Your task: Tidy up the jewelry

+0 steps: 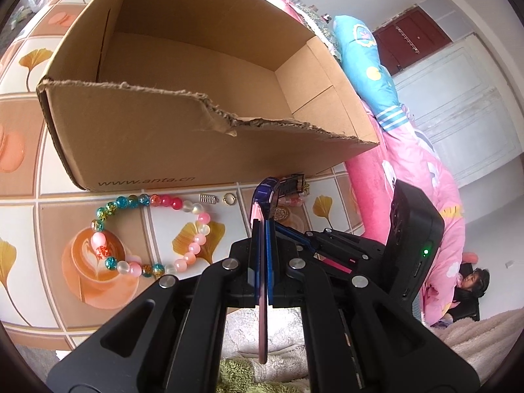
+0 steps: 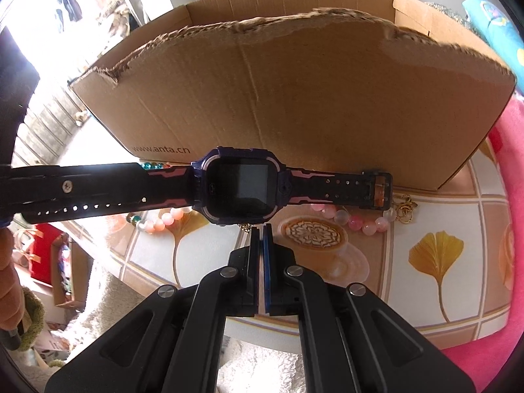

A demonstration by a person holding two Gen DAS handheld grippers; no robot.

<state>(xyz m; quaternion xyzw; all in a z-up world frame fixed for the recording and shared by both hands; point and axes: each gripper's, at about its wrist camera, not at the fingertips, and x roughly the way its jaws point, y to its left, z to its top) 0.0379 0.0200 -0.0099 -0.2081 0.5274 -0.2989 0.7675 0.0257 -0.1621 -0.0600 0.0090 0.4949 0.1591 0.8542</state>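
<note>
Both tools are closed on the watch (image 2: 240,188), the left tool (image 1: 262,229) pinching a strap end and the right tool (image 2: 261,229) the case edge, holding it level before the cardboard box (image 2: 294,104); transfer into the box appears next, requiring a lift over its torn near wall.

Ahead of me a patterned tablecloth (image 1: 39,170) with ginkgo leaves and coffee cups covers the table. Off to my right a pink quilt (image 1: 422,177) is heaped beside the table edge, a blue pillow (image 1: 366,65) lying on top of it. Beyond those I see a white cabinet (image 1: 458,98) and a dark red door (image 1: 412,36). Below me lies a cream fluffy rug (image 1: 278,337).
</note>
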